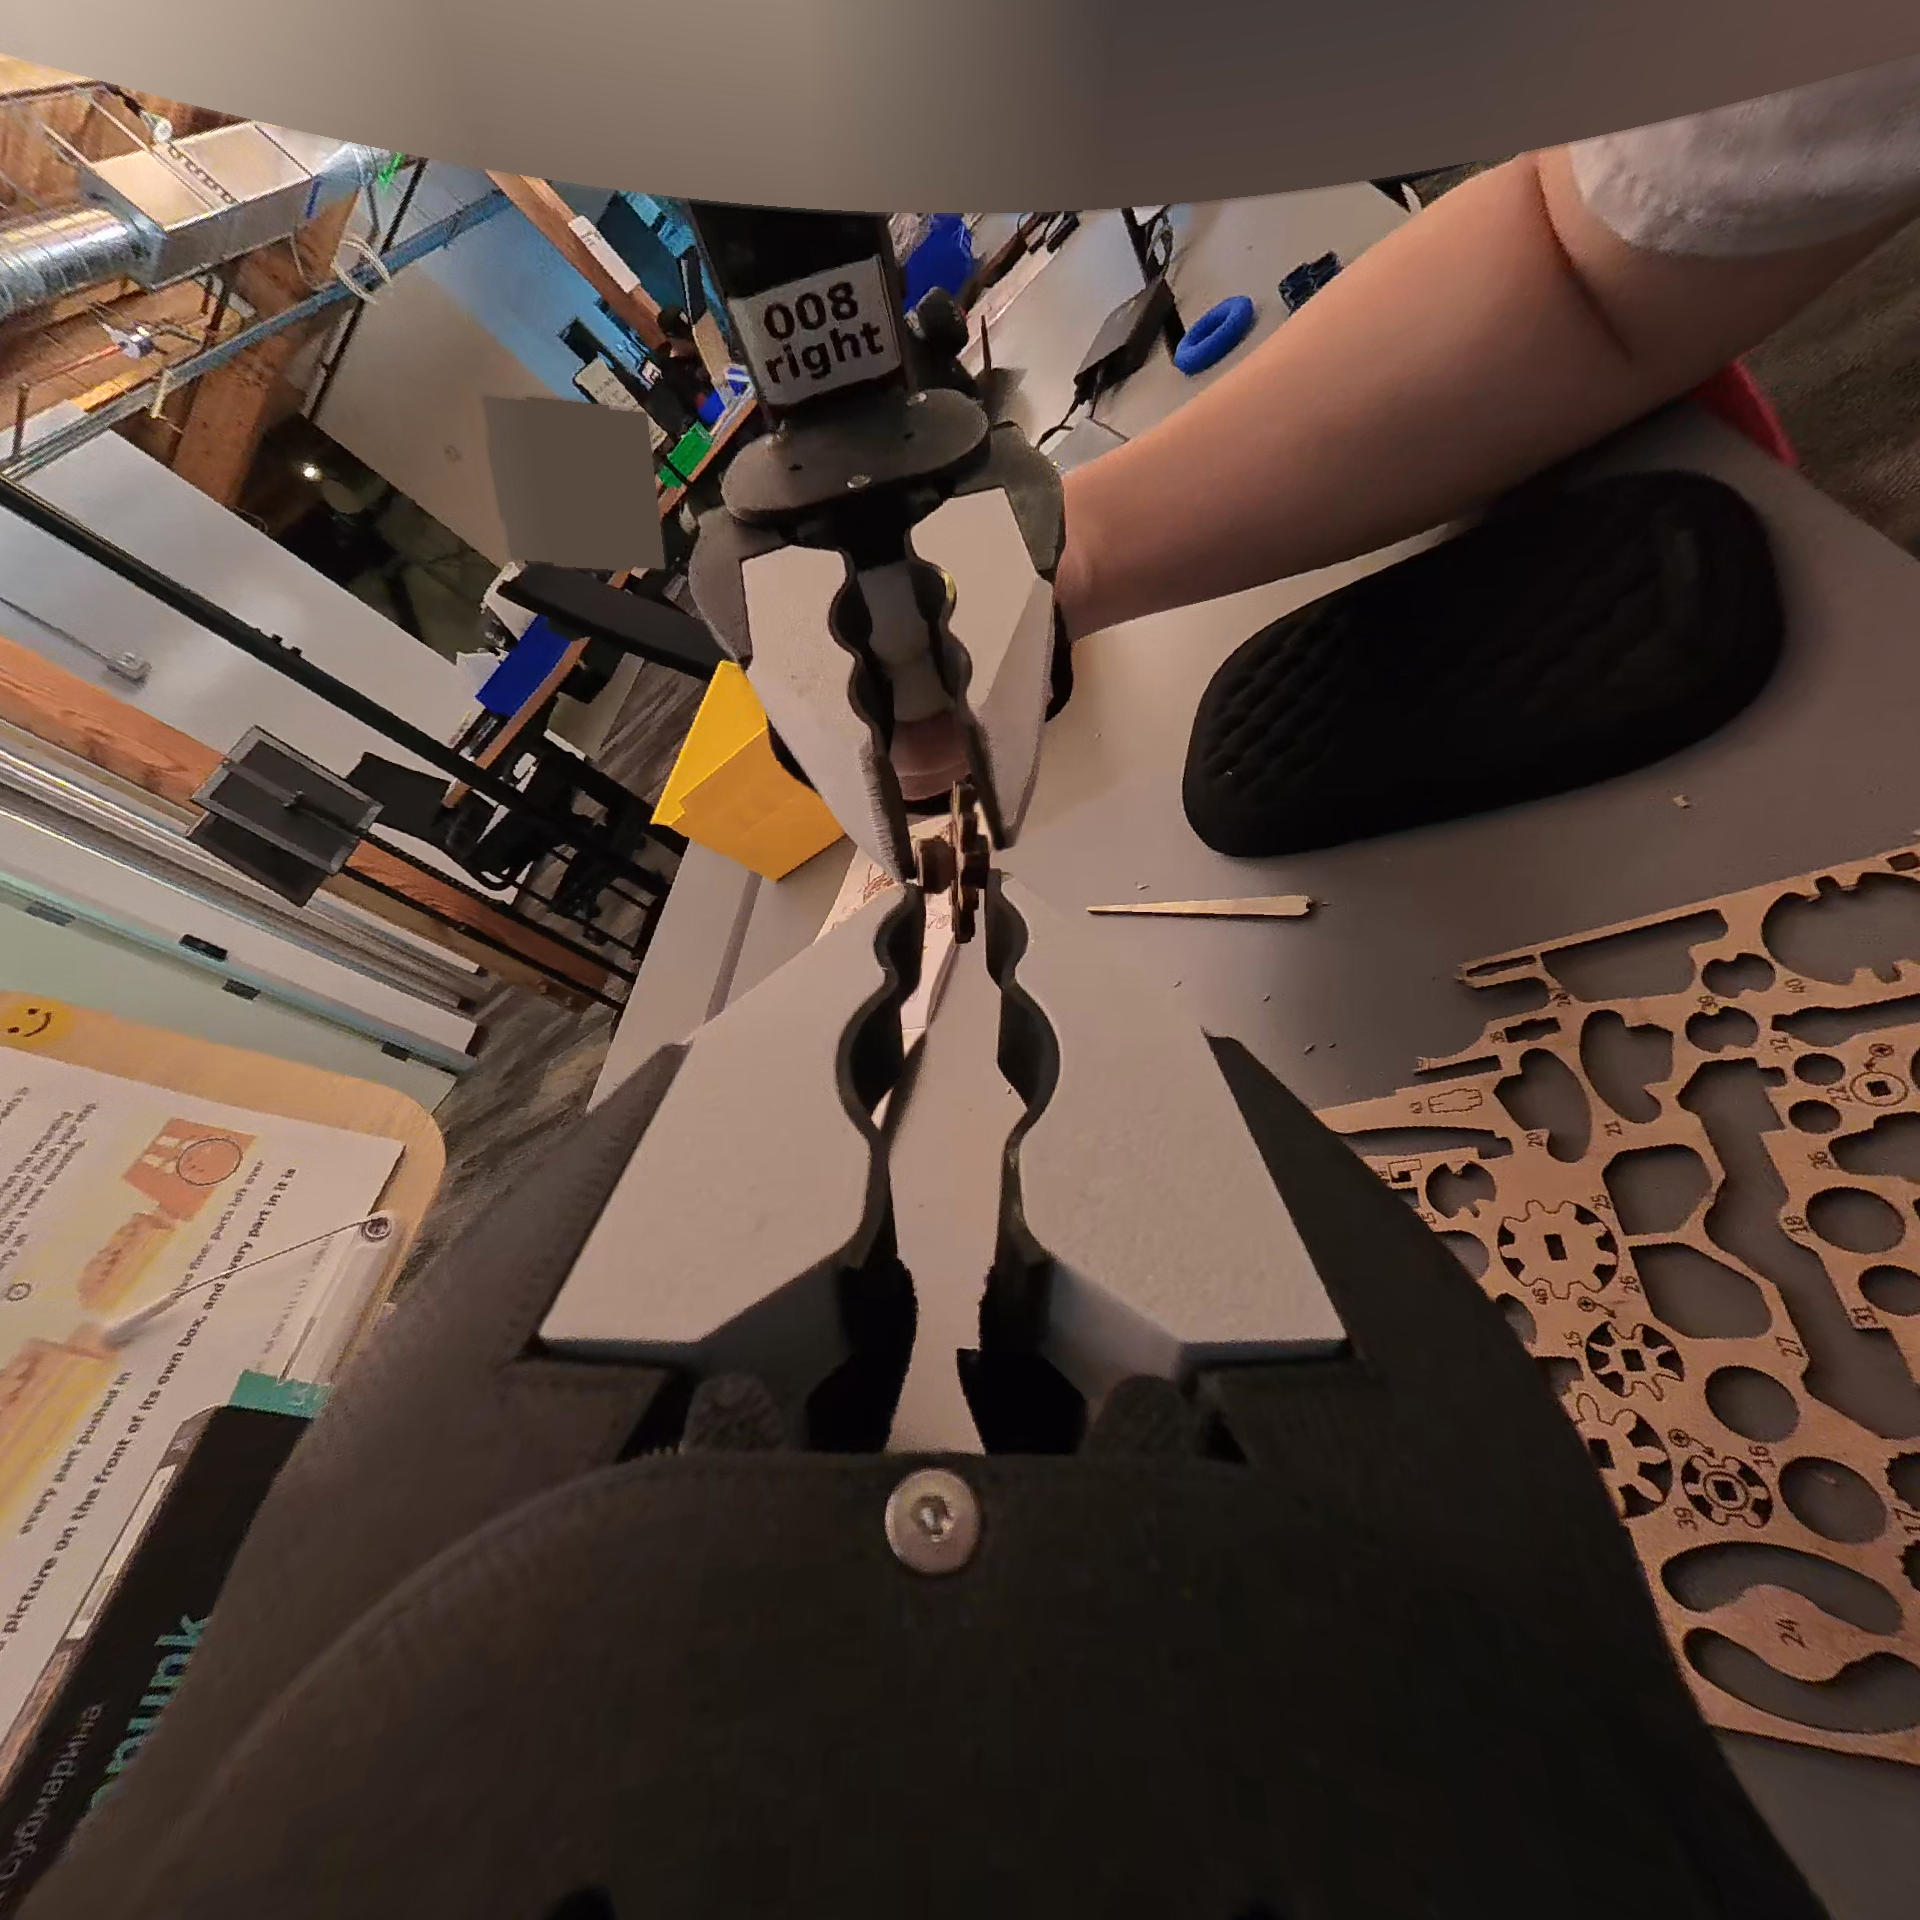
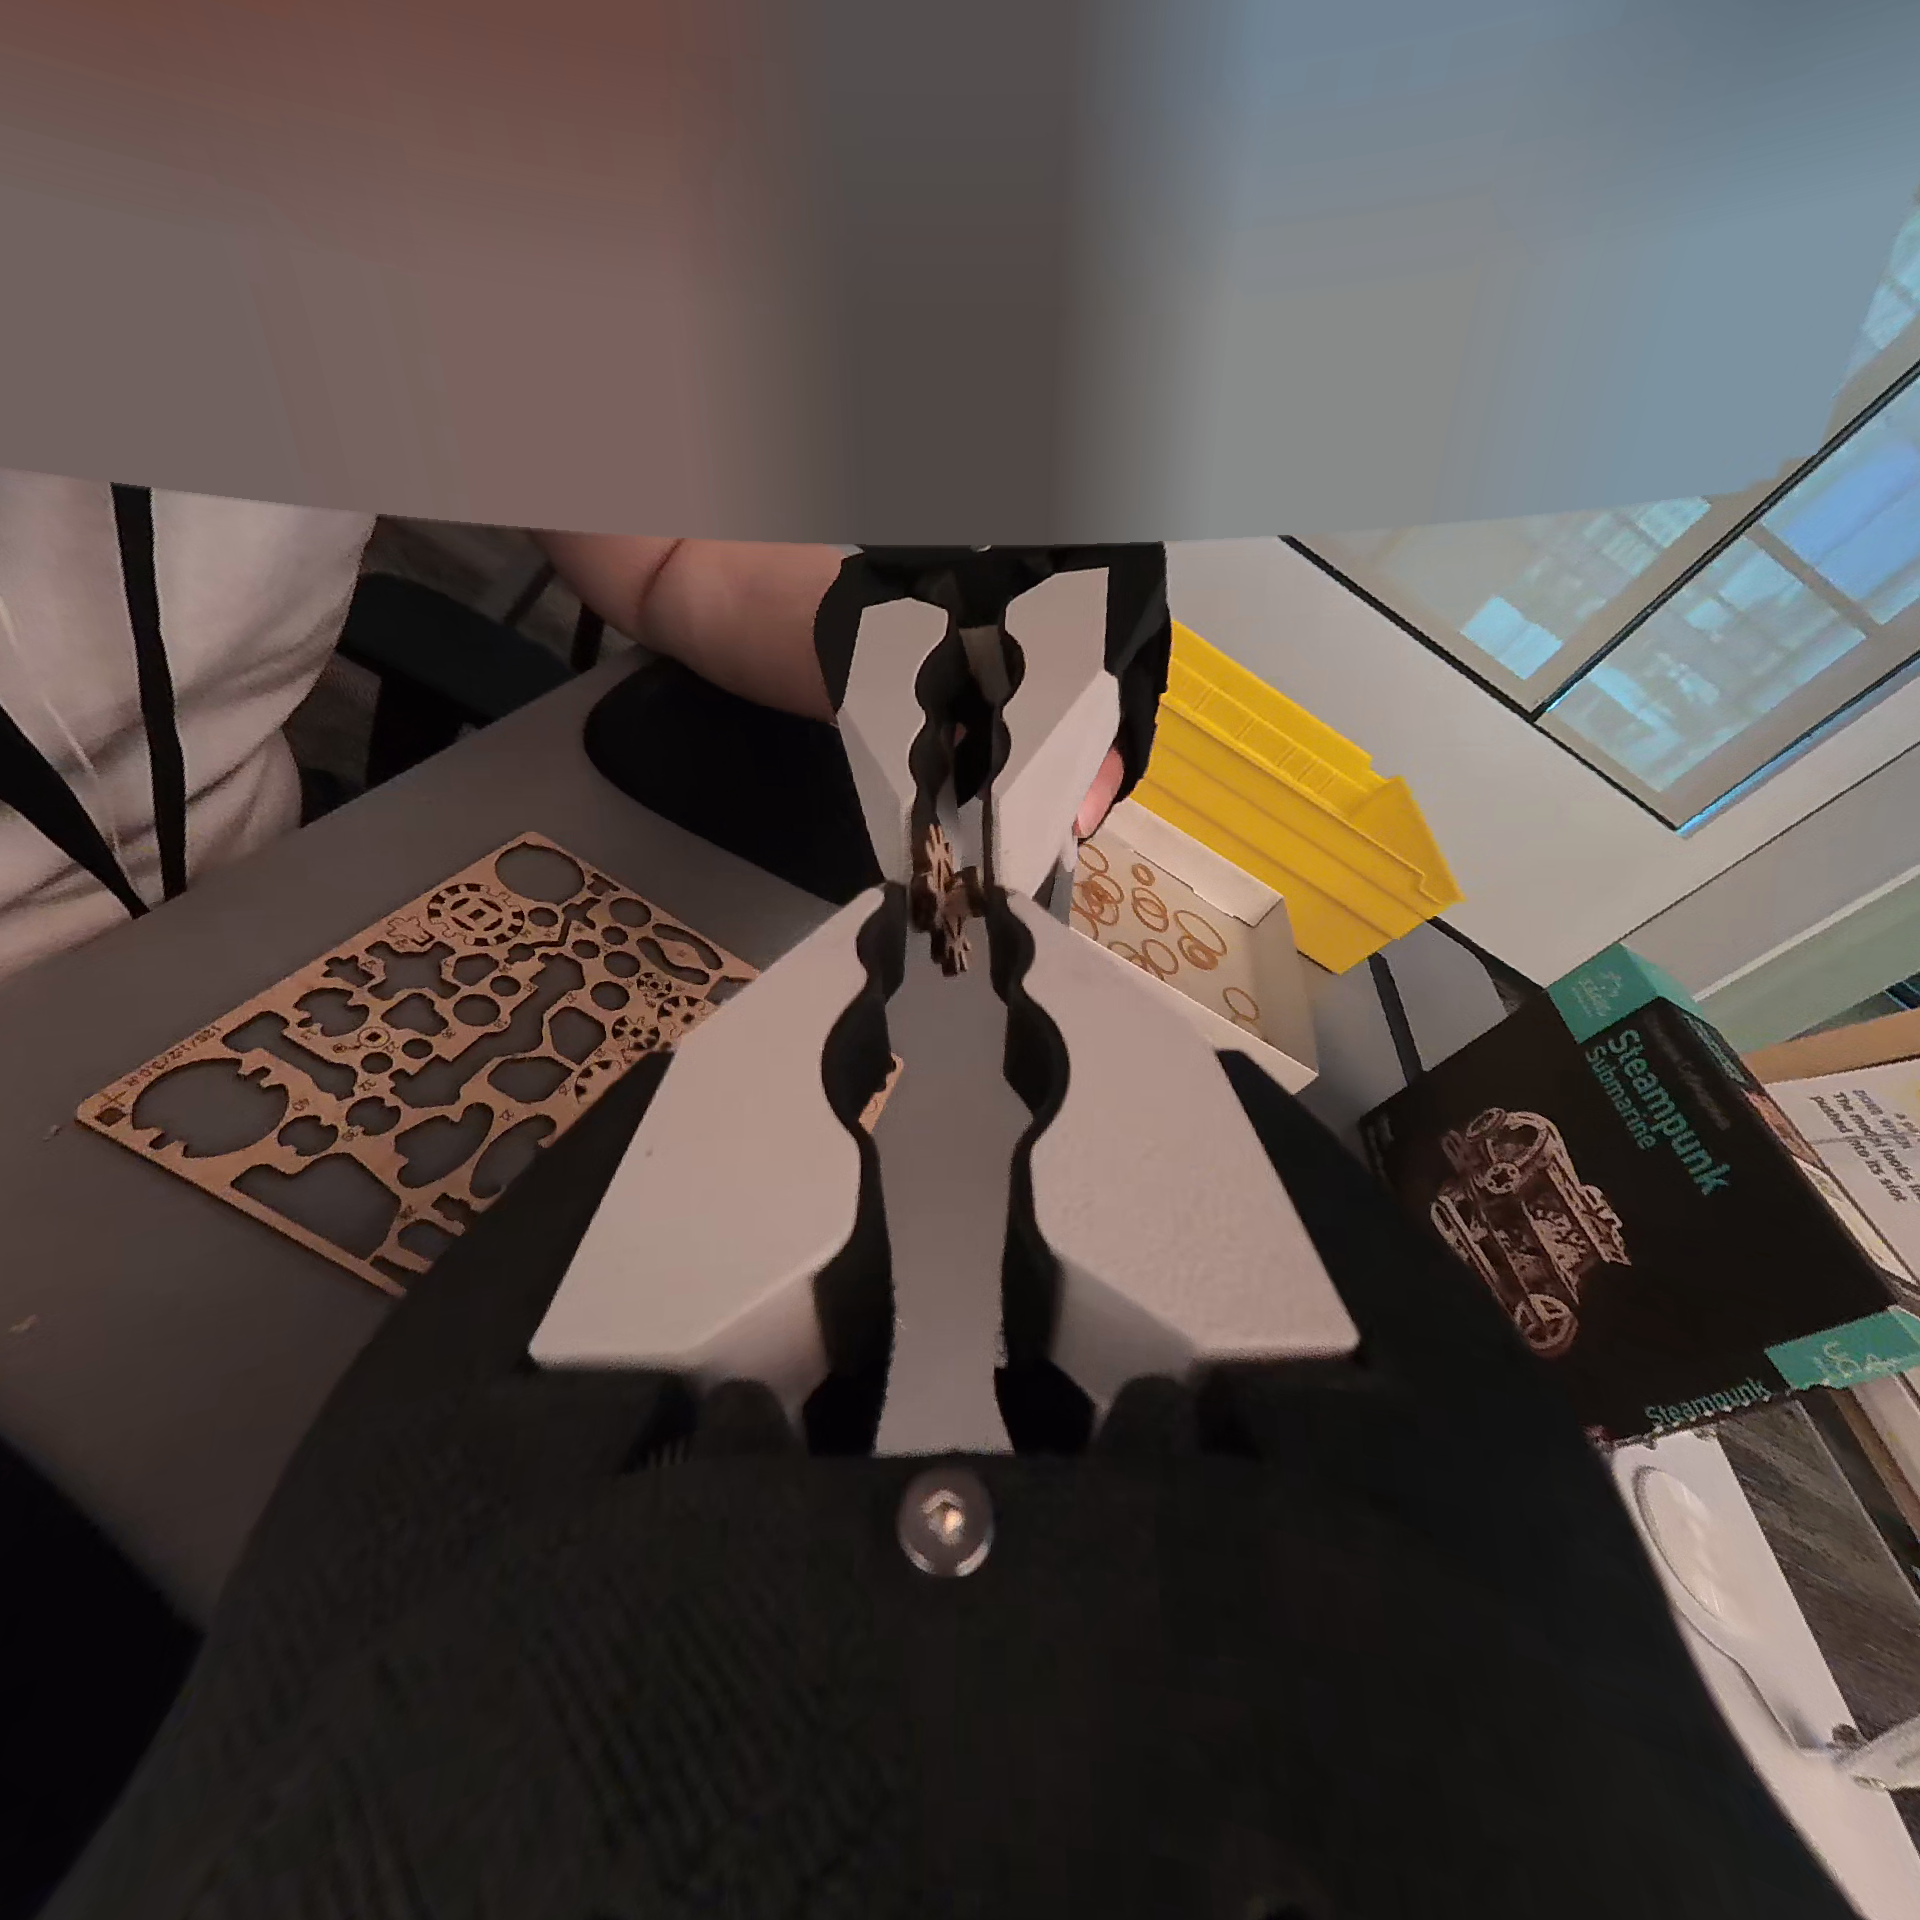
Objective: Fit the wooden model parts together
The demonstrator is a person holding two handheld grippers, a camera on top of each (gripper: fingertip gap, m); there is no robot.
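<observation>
Both grippers meet tip to tip above the grey table [image 1: 1299, 987]. In the right wrist view, my right gripper [image 2: 951, 920] is shut on a small wooden gear [image 2: 958, 932]. Facing it, my left gripper [image 2: 948, 847] is shut on a second small gear [image 2: 933, 850]. The two gears touch, overlapping edge-on. In the left wrist view, my left gripper [image 1: 954, 909] comes from below and my right gripper [image 1: 943, 836] from above. The joined gear parts [image 1: 966, 868] sit between them, with a dark round piece on their left side. How the parts seat together is hidden.
A laser-cut wooden parts sheet [image 1: 1662, 1247] lies flat on the table and also shows in the right wrist view [image 2: 416, 1039]. Also in view: a black pad [image 1: 1486, 655], a thin wooden sliver [image 1: 1195, 907], a yellow bin [image 2: 1278, 810], a white box of rings [image 2: 1174, 935], the kit box [image 2: 1621, 1195], an instruction sheet [image 1: 156, 1299], a person's forearm [image 1: 1351, 436]. Only a small space, under 4 cm, lies between the two pairs of fingers.
</observation>
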